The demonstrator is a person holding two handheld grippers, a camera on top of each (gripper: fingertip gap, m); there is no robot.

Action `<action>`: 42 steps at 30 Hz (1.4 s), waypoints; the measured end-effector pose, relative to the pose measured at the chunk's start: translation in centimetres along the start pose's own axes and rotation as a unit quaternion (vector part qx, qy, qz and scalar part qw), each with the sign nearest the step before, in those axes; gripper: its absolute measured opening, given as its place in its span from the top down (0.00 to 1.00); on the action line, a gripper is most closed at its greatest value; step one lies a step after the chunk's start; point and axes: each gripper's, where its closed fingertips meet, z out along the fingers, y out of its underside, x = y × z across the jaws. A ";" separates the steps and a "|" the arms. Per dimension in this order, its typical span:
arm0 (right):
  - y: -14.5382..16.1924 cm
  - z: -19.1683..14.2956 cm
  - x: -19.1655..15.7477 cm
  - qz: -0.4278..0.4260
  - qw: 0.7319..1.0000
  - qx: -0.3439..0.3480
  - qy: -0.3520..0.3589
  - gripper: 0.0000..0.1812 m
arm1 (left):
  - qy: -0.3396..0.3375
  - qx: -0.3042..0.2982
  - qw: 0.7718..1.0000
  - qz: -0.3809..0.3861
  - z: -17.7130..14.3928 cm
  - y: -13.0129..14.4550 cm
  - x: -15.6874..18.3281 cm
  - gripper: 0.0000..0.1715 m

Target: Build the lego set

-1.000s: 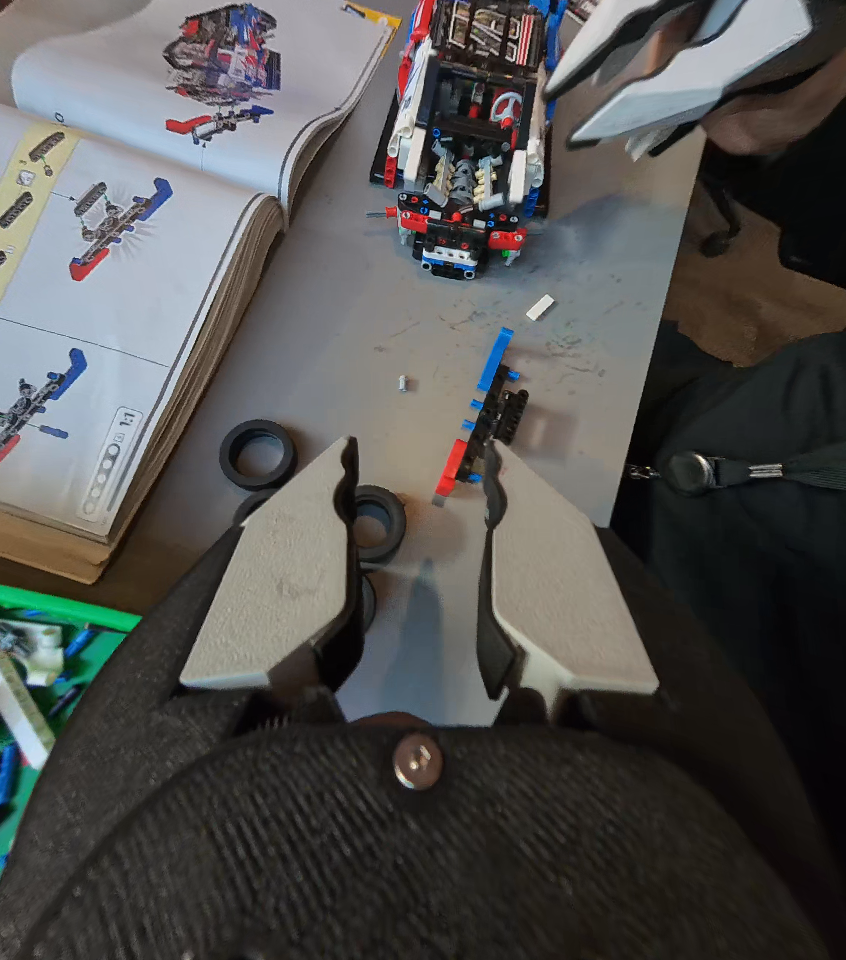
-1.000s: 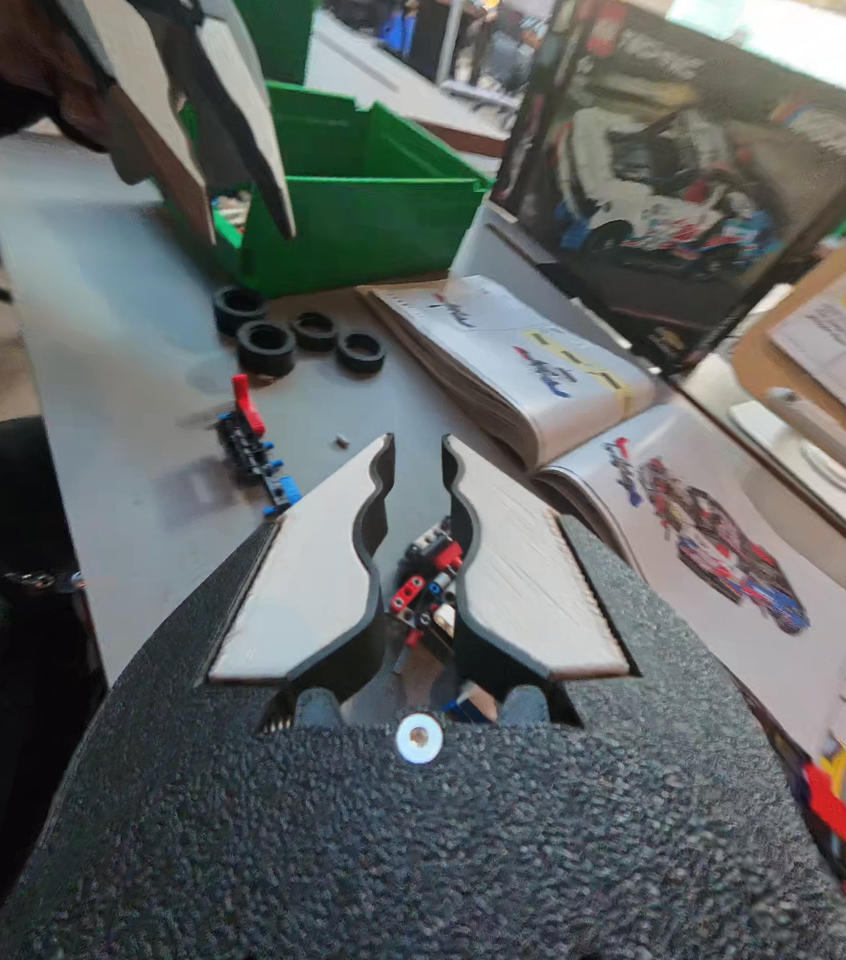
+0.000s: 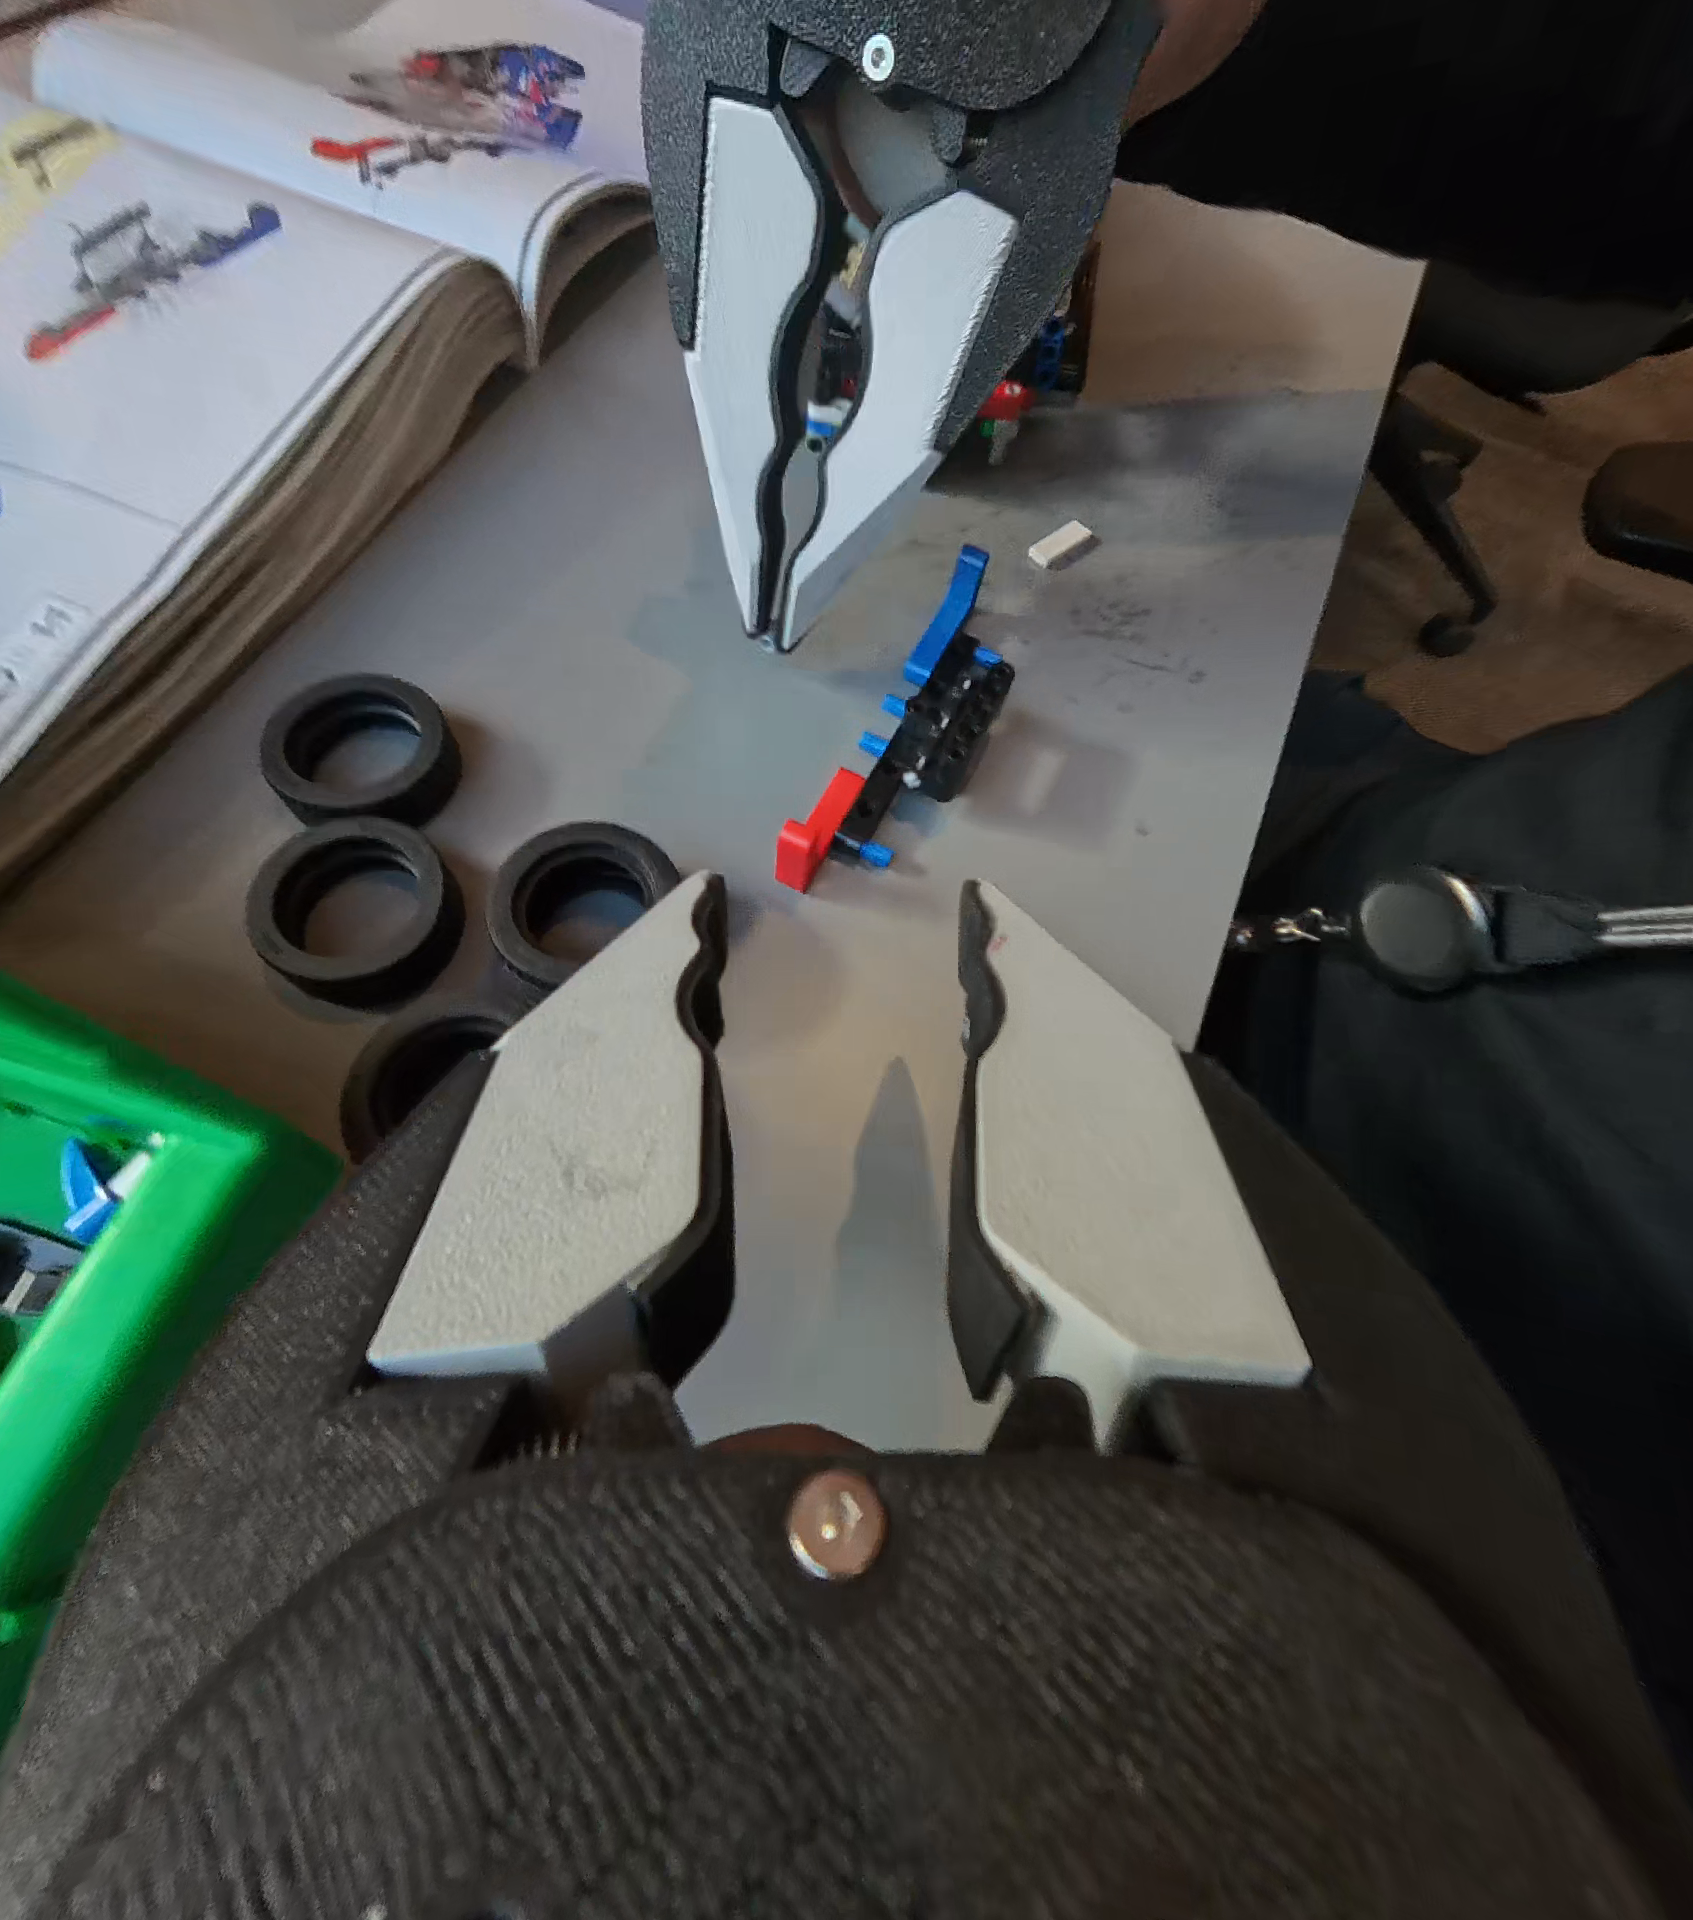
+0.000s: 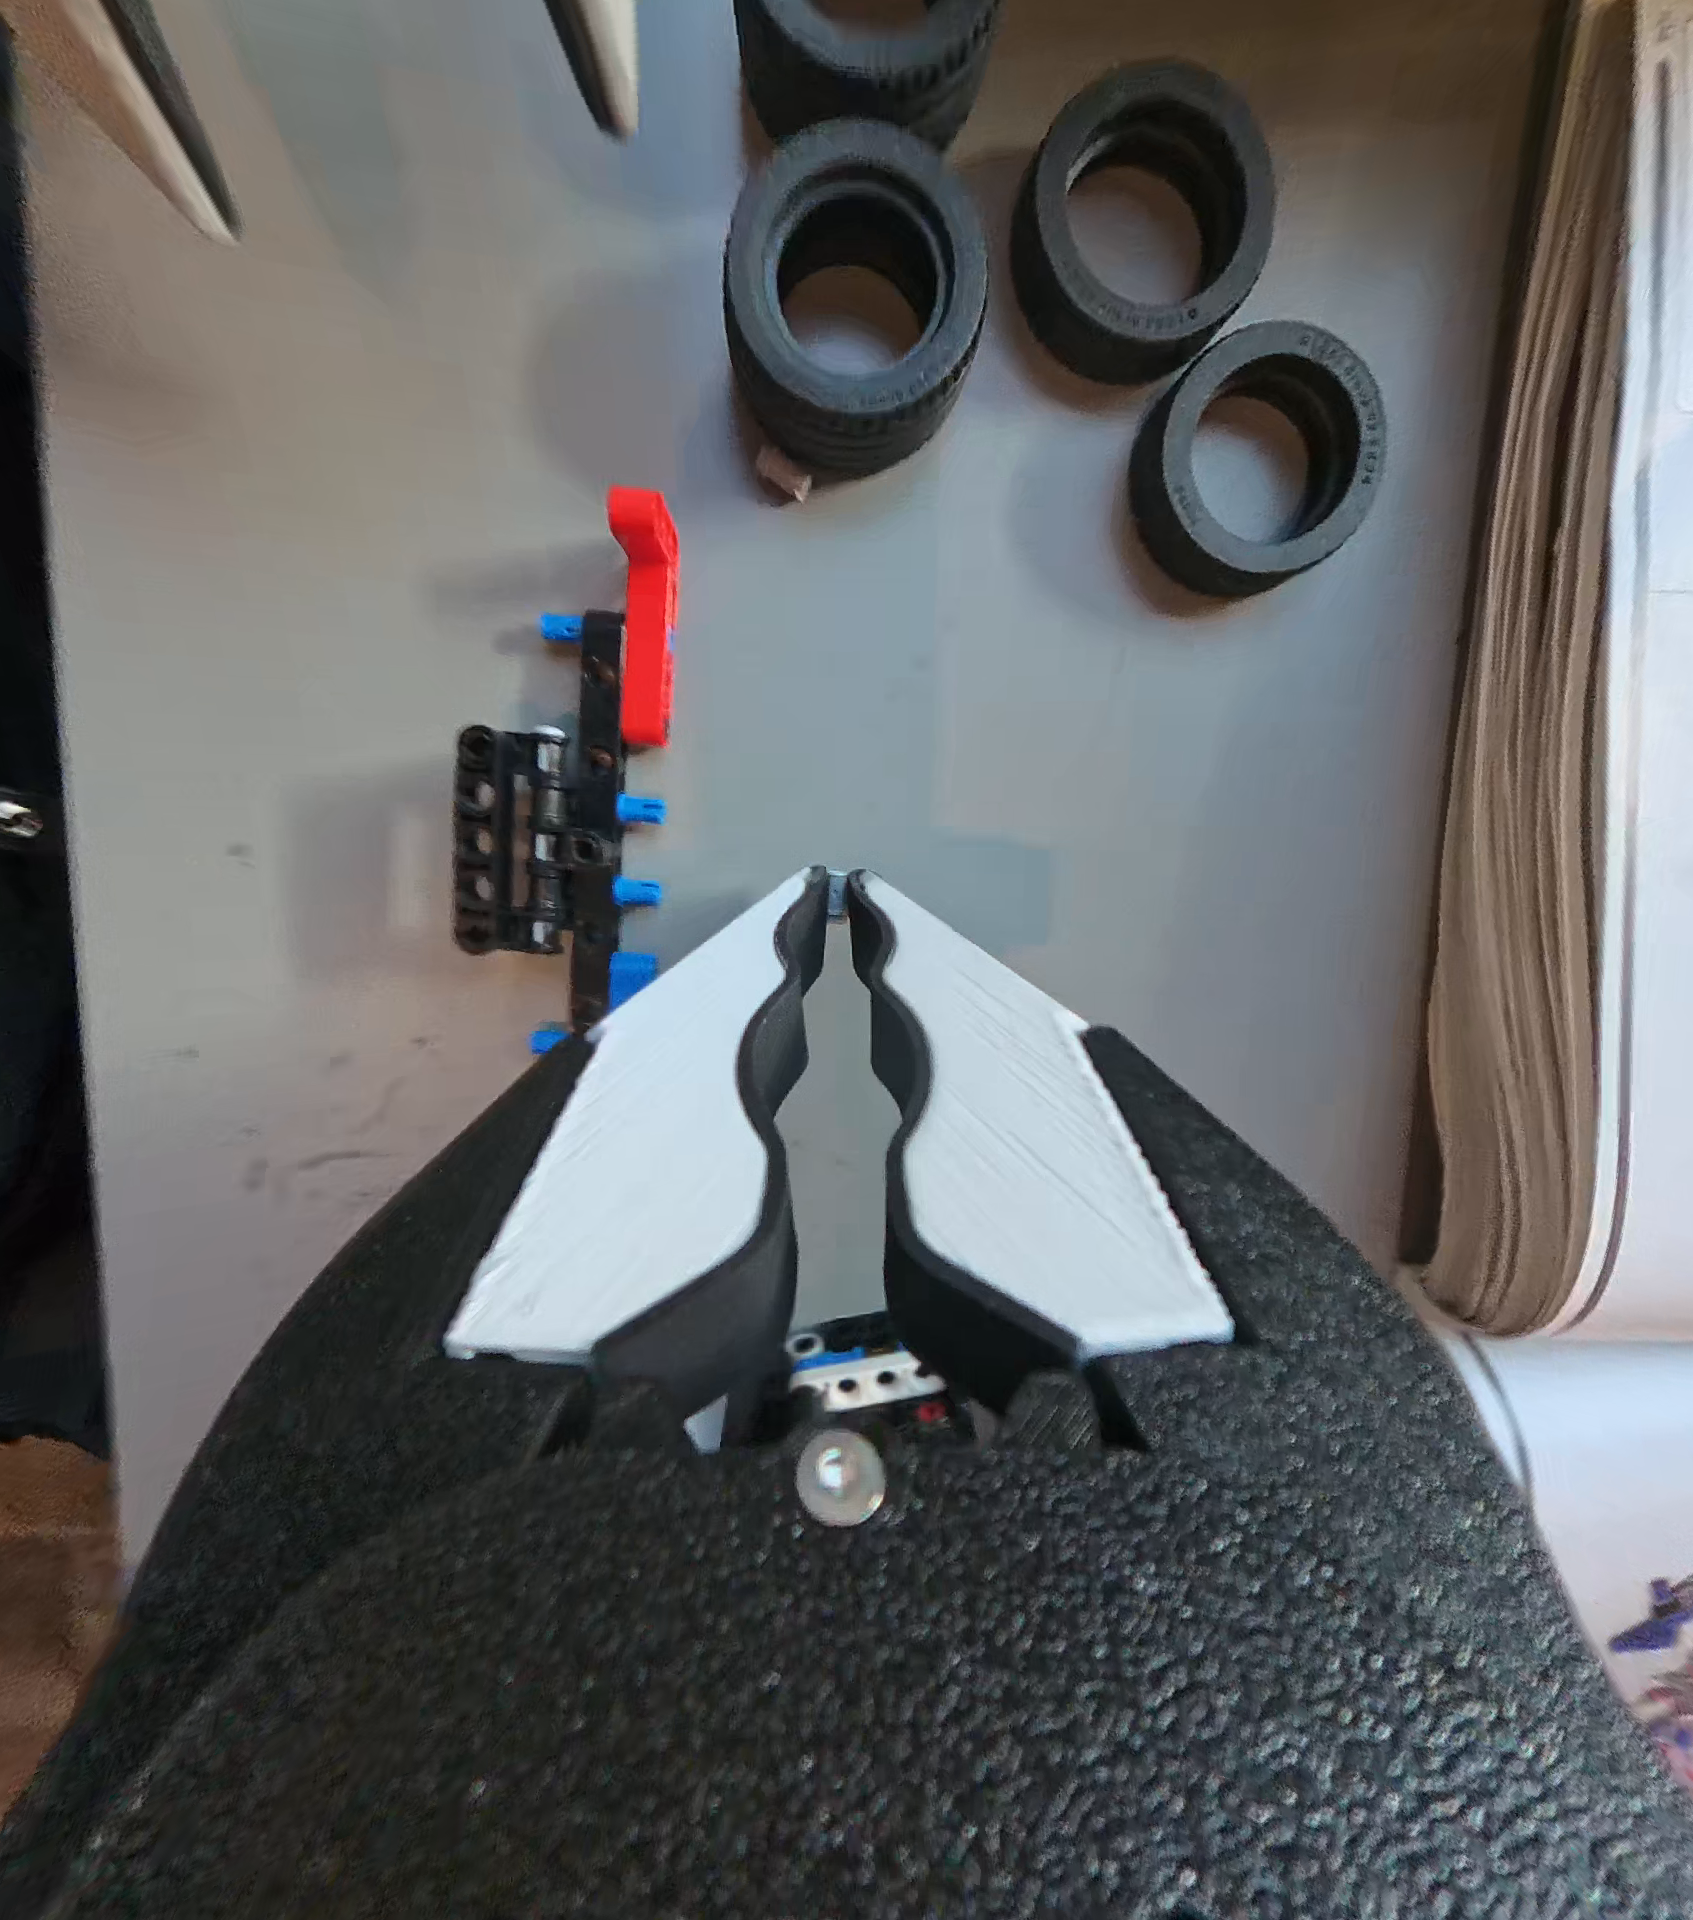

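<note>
Red, blue and black sub-assembly (image 3: 909,727) lies part-built near the bench's (image 3: 613,644) front edge, beside the right gripper (image 4: 834,883), its jaws nipped on a small grey pin (image 4: 834,889) at the bench surface. Left gripper (image 3: 837,920) hovers with jaws wide, empty. Four tyres (image 3: 359,743) unfitted (much left, I judge).

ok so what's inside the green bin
Only a corner of the green bin shows in the left wrist view. Inside lie loose pieces, blue, black, white and red. The rest of its contents lies out of frame or behind its wall.
</note>
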 end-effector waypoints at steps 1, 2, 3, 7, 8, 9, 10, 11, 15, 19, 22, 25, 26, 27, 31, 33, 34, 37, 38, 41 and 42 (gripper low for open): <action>-0.5 -0.6 -0.4 0.017 1.000 0.016 -0.007 0.98 | -0.009 0.005 1.000 0.024 0.2 -0.6 0.1 0.75; -1.0 -1.2 -0.9 0.035 0.999 0.036 -0.018 0.98 | -0.016 0.011 0.998 0.055 0.4 -1.3 0.4 0.77; -1.6 -1.9 -1.3 0.058 0.996 0.056 -0.033 0.98 | -0.028 0.014 0.995 0.091 0.7 -1.9 0.6 0.80; -3.4 -4.4 -2.6 0.168 0.970 0.130 -0.114 0.98 | -0.080 0.025 0.973 0.215 2.8 -4.2 0.9 0.86; -3.7 -5.0 -2.7 0.197 0.960 0.147 -0.135 0.98 | -0.078 0.026 0.971 0.226 3.4 -4.7 1.2 0.86; -4.1 -5.5 -2.8 0.222 0.948 0.165 -0.156 0.98 | -0.078 0.027 0.971 0.226 4.0 -5.2 1.3 0.86; -4.4 -6.1 -2.8 0.243 0.936 0.185 -0.173 0.98 | -0.082 0.032 0.972 0.219 4.4 -5.6 1.3 0.86; -4.7 -6.7 -2.9 0.263 0.923 0.205 -0.191 0.98 | -0.088 0.040 0.973 0.210 4.6 -6.2 1.1 0.85; -5.5 -8.7 -2.4 0.348 0.858 0.283 -0.249 0.98 | -0.115 0.103 0.974 0.167 3.9 -8.5 0.3 0.85; -6.0 -9.8 -1.7 0.392 0.809 0.342 -0.275 0.98 | -0.106 0.130 0.974 0.153 3.3 -9.5 0.6 0.88; -6.2 -9.9 -1.6 0.399 0.799 0.358 -0.271 0.98 | -0.097 0.146 0.975 0.136 3.1 -10.1 0.7 0.88; -6.7 -10.1 -1.6 0.402 0.792 0.371 -0.270 0.98 | -0.103 0.157 0.973 0.135 2.9 -10.5 0.6 0.92; -6.8 -10.2 -1.7 0.403 0.790 0.374 -0.271 0.98 | -0.108 0.160 0.972 0.136 2.8 -10.6 0.5 0.94; -6.8 -10.2 -1.7 0.406 0.788 0.376 -0.271 0.98 | -0.113 0.163 0.971 0.137 2.7 -10.7 0.4 0.95; -7.1 -10.1 -1.3 0.419 0.773 0.391 -0.271 0.98 | -0.122 0.170 0.969 0.132 2.7 -10.8 0.1 0.94; -7.2 -10.1 -1.2 0.428 0.762 0.400 -0.278 0.98 | -0.123 0.172 0.969 0.130 2.7 -10.8 -0.1 0.94; -7.2 -10.0 -1.2 0.432 0.755 0.404 -0.282 0.98 | -0.125 0.173 0.968 0.131 2.7 -10.8 -0.1 0.94; -7.3 -9.9 -1.0 0.440 0.743 0.414 -0.289 0.98 | -0.135 0.175 0.966 0.138 2.6 -10.8 -0.3 0.95; -7.4 -10.0 -1.0 0.441 0.740 0.416 -0.290 0.98 | -0.139 0.177 0.964 0.142 2.6 -10.8 -0.4 0.95; -7.2 -9.9 -0.6 0.440 0.751 0.415 -0.267 0.99 | -0.158 0.179 0.960 0.149 2.5 -10.8 -0.9 0.96; -6.9 -9.7 -0.3 0.438 0.761 0.411 -0.246 0.99 | -0.163 0.181 0.958 0.150 2.4 -10.7 -1.0 0.96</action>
